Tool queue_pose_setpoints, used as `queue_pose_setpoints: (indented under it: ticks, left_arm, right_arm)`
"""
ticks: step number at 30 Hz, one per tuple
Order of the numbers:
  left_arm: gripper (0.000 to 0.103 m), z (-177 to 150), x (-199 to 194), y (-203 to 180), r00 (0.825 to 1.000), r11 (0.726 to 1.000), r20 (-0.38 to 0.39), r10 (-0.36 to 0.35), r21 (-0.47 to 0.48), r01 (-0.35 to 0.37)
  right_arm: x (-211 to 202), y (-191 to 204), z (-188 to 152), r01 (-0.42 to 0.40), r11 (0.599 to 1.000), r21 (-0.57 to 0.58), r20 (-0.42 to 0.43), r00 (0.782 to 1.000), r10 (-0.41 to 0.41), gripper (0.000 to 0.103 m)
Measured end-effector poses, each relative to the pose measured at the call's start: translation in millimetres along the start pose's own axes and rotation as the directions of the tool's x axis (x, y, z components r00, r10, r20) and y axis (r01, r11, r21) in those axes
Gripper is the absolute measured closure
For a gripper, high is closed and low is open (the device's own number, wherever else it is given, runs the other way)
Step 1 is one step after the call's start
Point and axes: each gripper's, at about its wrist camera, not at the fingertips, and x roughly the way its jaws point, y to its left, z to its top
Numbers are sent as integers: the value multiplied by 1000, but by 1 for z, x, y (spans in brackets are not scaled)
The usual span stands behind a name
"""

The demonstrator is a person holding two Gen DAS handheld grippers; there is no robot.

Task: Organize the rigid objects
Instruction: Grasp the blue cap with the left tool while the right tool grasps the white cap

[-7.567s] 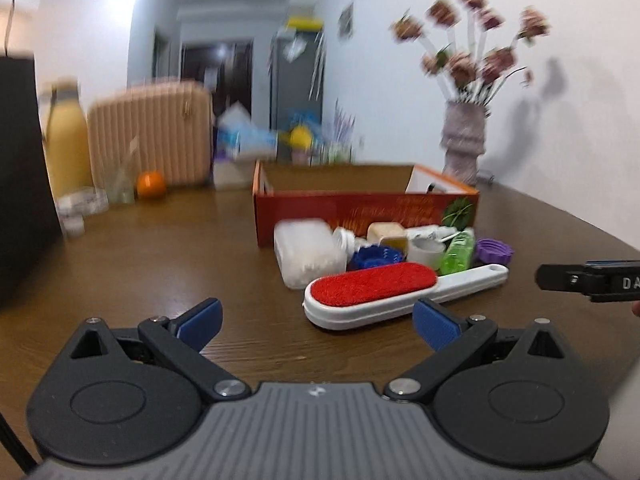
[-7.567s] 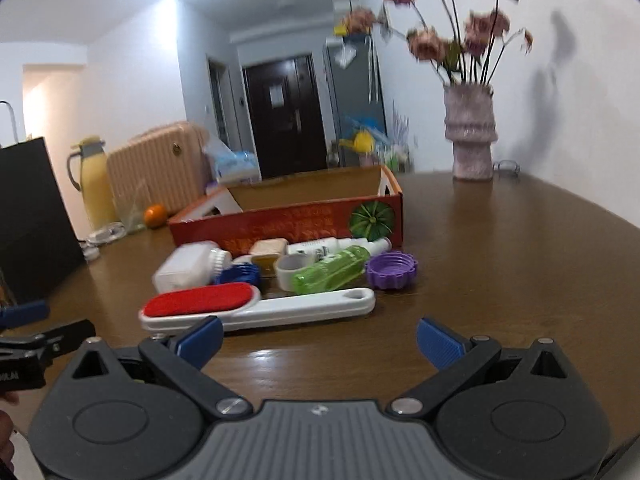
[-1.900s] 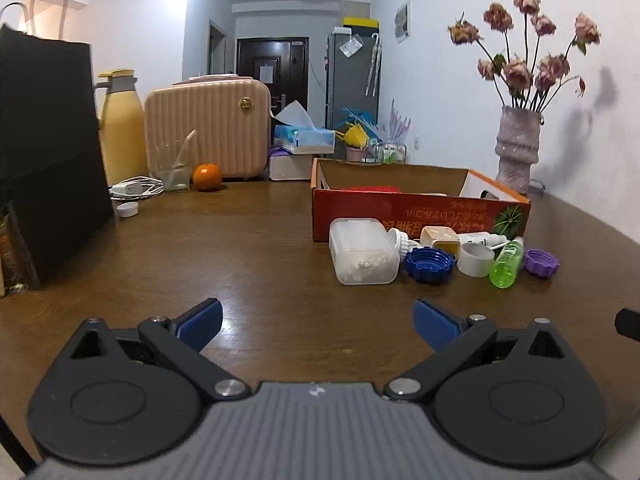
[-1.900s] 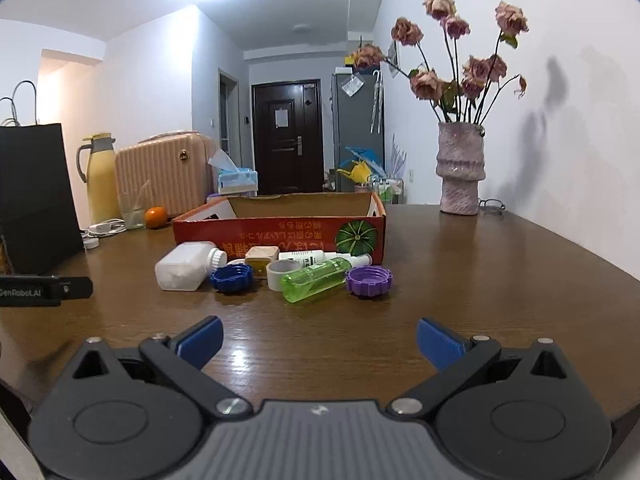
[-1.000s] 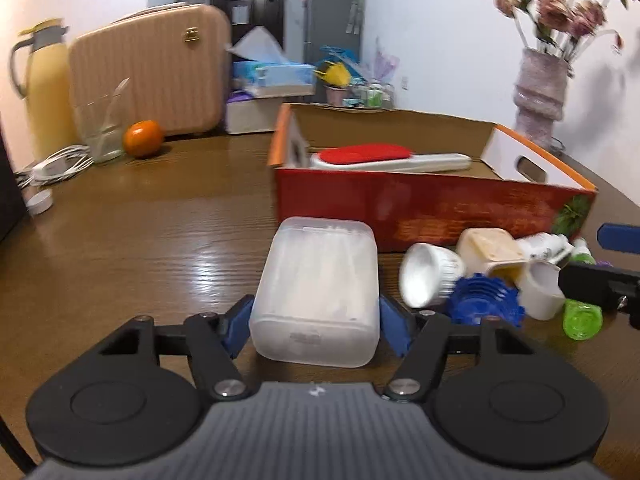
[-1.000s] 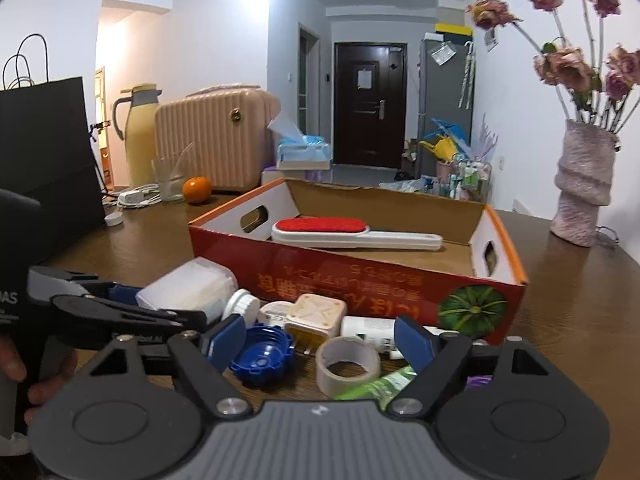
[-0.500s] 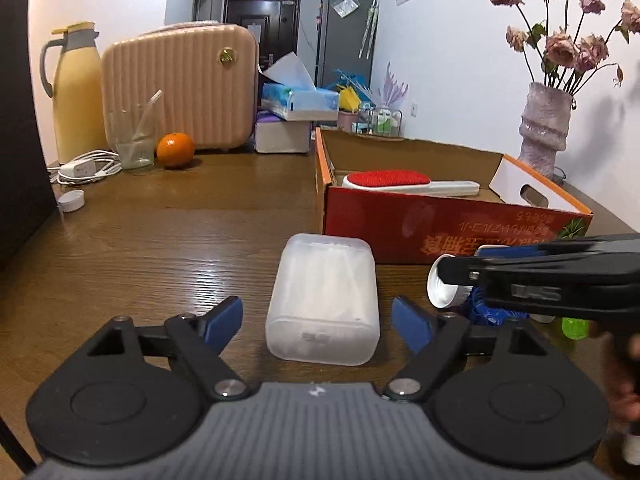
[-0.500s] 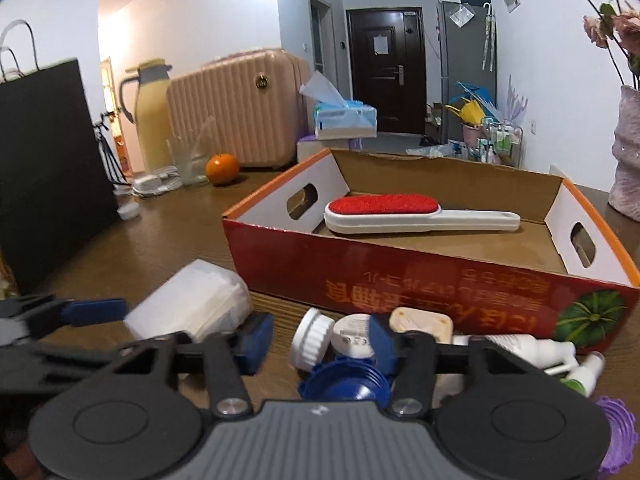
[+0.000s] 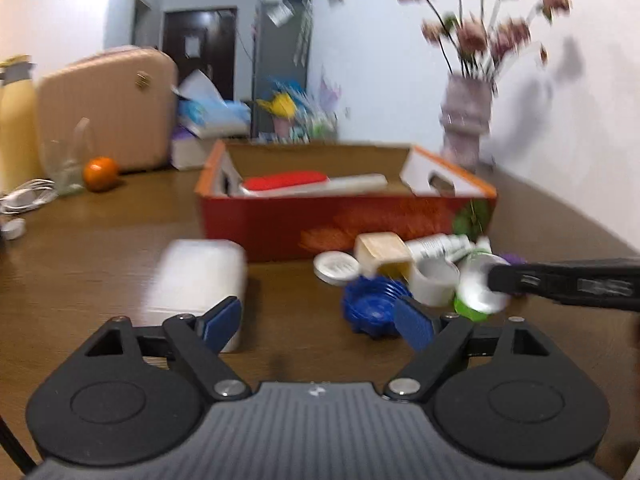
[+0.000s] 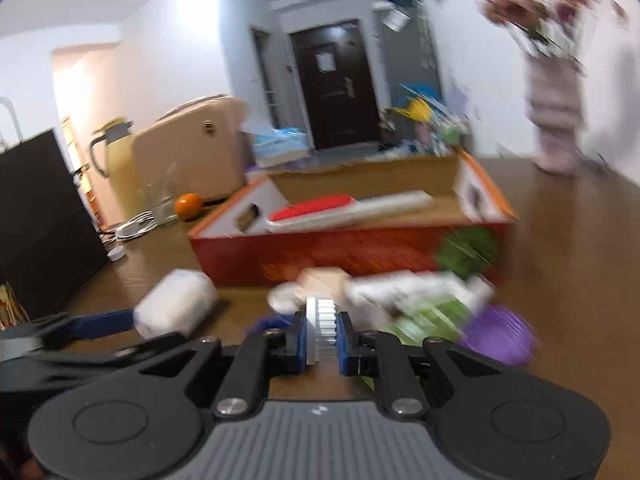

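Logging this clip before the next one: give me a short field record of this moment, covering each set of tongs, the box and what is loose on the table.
left tongs: open, empty, white plastic container by the left finger
right tongs: shut on white ribbed cap
cardboard box: holds the lint brush
loose in front of box: blue lid, tape roll, green bottle, purple lid
image quality: motion blur in both views

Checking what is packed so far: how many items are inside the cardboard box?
1: the red lint brush lies in the cardboard box. Its near wall may hide smaller things.
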Motion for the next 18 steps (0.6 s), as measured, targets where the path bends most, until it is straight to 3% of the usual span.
queue_pose_setpoints:
  ticks: [2, 5, 7, 9, 11, 13, 18]
  left_arm:
    - [18, 2, 14, -16, 1000, 999, 6, -29, 28, 29]
    - [18, 2, 38, -29, 999, 998, -35, 6, 67, -3]
    - [18, 3, 48, -36, 998, 997, -56, 5, 79, 0]
    - [18, 3, 54, -39, 998, 995, -66, 3, 95, 3]
    - [28, 3, 57, -41, 997, 994, -74, 11, 106, -3]
    - [43, 2, 59, -42, 997, 994, -80, 8, 110, 1]
    - [47, 0, 57, -41, 996, 995, -83, 10, 102, -2]
  right_arm:
    - [-16, -24, -11, -31, 995, 94, -24, 999, 34, 88]
    - [-24, -55, -30, -103, 961, 256, -62, 991, 123, 88]
    - [-23, -66, -40, -98, 949, 300, -88, 988, 130, 86]
    - [-24, -65, -44, -15, 965, 262, -93, 995, 41, 80]
    - [-29, -58, -44, 59, 983, 173, -72, 996, -47, 70]
    - [-37, -53, -44, 59, 992, 114, -31, 998, -56, 56]
    - [-37, -36, -44, 54, 998, -18, -19, 998, -54, 52]
